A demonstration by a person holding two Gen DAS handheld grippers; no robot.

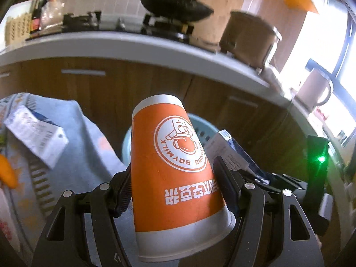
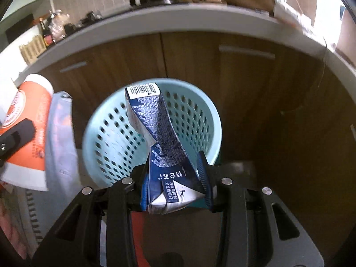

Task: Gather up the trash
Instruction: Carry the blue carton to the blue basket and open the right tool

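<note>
While left claw [image 1: 171, 191] clamps tapered paper cup [image 1: 173, 173] | right claw [image 2: 175, 178] pinches creased carton [image 2: 162, 146] | over perforated plastic basket [image 2: 106, 133]

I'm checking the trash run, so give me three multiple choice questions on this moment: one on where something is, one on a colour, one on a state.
1. Where is the blue milk carton?
A. on the counter
B. in the right claw, in front of the basket's opening
C. on the floor

2. What colour is the perforated basket?
A. light blue
B. red
C. black

3. What state is the left claw in?
A. open
B. shut on the orange paper cup
C. out of view

Answers: 1 B, the fingers pinch the crushed carton before the basket. 2 A, its wall is pale blue. 3 B, both pads press the cup's sides.
</note>
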